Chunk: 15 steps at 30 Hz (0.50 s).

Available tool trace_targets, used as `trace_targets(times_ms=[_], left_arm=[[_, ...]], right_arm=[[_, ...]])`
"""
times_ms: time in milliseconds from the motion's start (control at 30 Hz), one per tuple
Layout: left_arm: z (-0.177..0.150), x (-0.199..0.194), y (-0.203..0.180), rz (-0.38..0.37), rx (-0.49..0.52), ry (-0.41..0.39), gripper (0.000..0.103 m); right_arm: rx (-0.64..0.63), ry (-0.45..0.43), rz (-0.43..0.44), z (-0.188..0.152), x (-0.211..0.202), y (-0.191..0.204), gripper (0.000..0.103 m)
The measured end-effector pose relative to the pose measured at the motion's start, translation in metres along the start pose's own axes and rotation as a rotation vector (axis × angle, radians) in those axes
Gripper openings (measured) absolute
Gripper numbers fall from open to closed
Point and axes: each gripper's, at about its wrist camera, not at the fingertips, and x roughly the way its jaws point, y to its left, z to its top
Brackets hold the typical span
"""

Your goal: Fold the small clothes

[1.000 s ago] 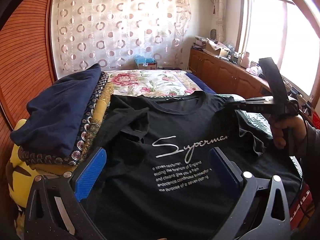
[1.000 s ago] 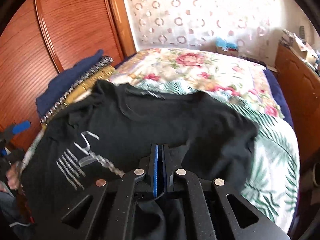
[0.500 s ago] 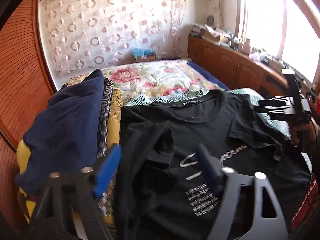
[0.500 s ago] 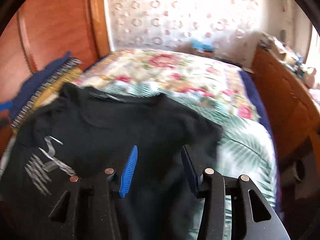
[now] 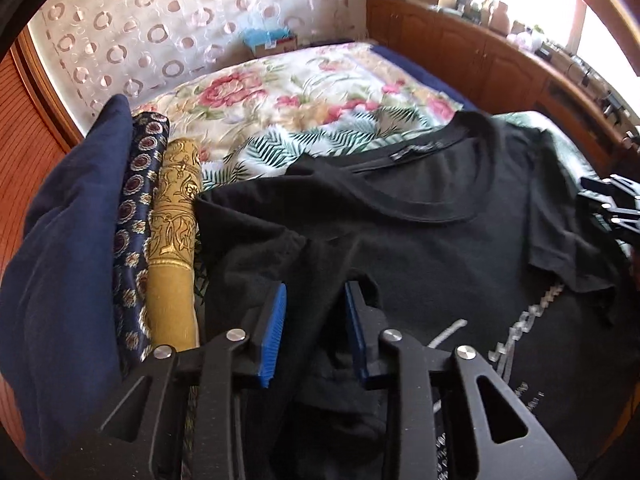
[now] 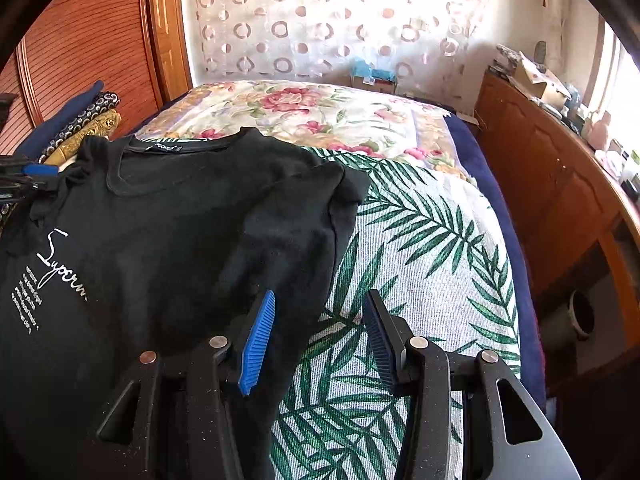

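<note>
Black T-shirt (image 5: 440,240), bed's near edge. Left claw (image 5: 314,320) closing over bunched sleeve; right claw (image 6: 318,330) half-wide, empty. Risk: extra layers pinched, crooked fold.

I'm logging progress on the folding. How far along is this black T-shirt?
Done: the black T-shirt lies chest-up on the bed cover, both sleeves flipped inward. In hand: the left gripper is closing over bunched sleeve fabric; the right gripper is open at the shirt's side edge, holding nothing. Left: folding the sides in and doubling the body.
</note>
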Motion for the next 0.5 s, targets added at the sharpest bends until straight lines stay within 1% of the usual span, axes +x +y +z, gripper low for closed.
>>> trace_targets(times_ms=[33, 133, 167, 267, 400, 500], left_arm=[[0.001, 0.003, 0.000, 0.010, 0.003, 0.005, 0.027], [0.004, 0.010, 0.003, 0.043, 0.010, 0.022, 0.027], [0.005, 0.010, 0.005, 0.049, 0.008, 0.024, 0.023], [0.007, 0.005, 0.009, 0.063, -0.003, 0.008, 0.021], [0.006, -0.006, 0.013, 0.054, -0.025, -0.016, 0.021], [0.005, -0.013, 0.014, 0.035, -0.022, -0.029, 0.021]], right_arm=[[0.005, -0.001, 0.004, -0.001, -0.002, -0.004, 0.048], [0.021, 0.001, 0.023, 0.000, -0.007, -0.018, 0.048], [0.025, 0.000, 0.029, 0.000, -0.010, -0.023, 0.048], [0.025, 0.000, 0.030, -0.001, -0.013, -0.029, 0.048], [0.024, 0.000, 0.028, -0.001, -0.015, -0.030, 0.048], [0.023, 0.000, 0.027, -0.001, -0.015, -0.029, 0.048]])
